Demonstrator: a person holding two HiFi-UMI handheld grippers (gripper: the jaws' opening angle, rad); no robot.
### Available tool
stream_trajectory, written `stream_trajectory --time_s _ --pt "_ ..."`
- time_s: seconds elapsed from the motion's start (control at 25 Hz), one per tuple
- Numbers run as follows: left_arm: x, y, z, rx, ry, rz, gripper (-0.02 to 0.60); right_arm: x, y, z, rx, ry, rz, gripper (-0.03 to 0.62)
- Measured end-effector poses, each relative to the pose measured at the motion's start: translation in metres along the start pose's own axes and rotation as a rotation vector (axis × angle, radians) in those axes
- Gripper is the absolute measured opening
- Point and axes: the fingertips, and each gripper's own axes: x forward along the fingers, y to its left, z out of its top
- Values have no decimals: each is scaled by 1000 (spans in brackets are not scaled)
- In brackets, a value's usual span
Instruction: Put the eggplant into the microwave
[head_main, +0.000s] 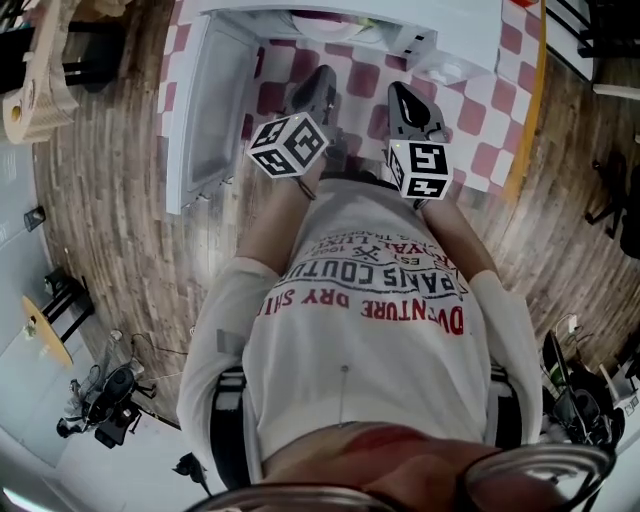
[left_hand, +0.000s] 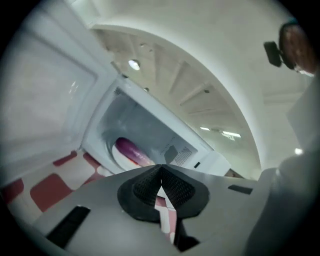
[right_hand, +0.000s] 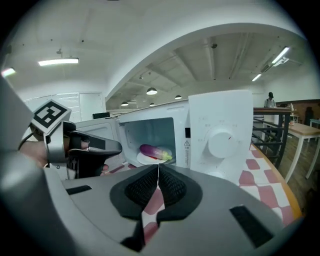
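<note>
The purple eggplant (right_hand: 156, 151) lies on the white turntable plate (right_hand: 145, 159) inside the white microwave (right_hand: 220, 135); it also shows in the left gripper view as a purple eggplant (left_hand: 131, 151) in the cavity. The microwave door (head_main: 205, 110) hangs open to the left. My left gripper (left_hand: 161, 176) is shut with nothing between its jaws, a little in front of the opening. My right gripper (right_hand: 157, 175) is shut and empty too, beside the left gripper (right_hand: 75, 150). From the head view both the left gripper (head_main: 312, 100) and the right gripper (head_main: 410, 112) hover over the checked cloth.
A red-and-white checked tablecloth (head_main: 480, 120) covers the table; its right edge (head_main: 528, 120) borders the wooden floor. The open door (right_hand: 100, 131) stands at the left of the cavity. Tables and railings stand at the far right (right_hand: 300, 130).
</note>
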Motion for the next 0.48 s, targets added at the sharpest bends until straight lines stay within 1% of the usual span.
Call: stream_trajectory --time_s 0.08,0.16,0.32,0.36,0.4,0.48 --pt "-7 -21 6 175 -22 -28 28 -9 -2 5 -14 -21 -10 26" --pt "-15 -43 13 328 -64 -53 28 -18 -4 9 -28 -38 -19 26" --pt "-36 -79 21 584 -185 -78 28 -34 -6 11 -43 -69 -31 26" --pt "-39 -85 19 627 -202 -83 28 -37 -6 9 -41 -74 -31 26" --pt "-42 -89 16 650 -209 -88 28 -40 -7 8 -38 -77 -32 26" --pt "-43 -92 7 648 -196 -96 28 -45 -9 4 -33 -79 -38 26"
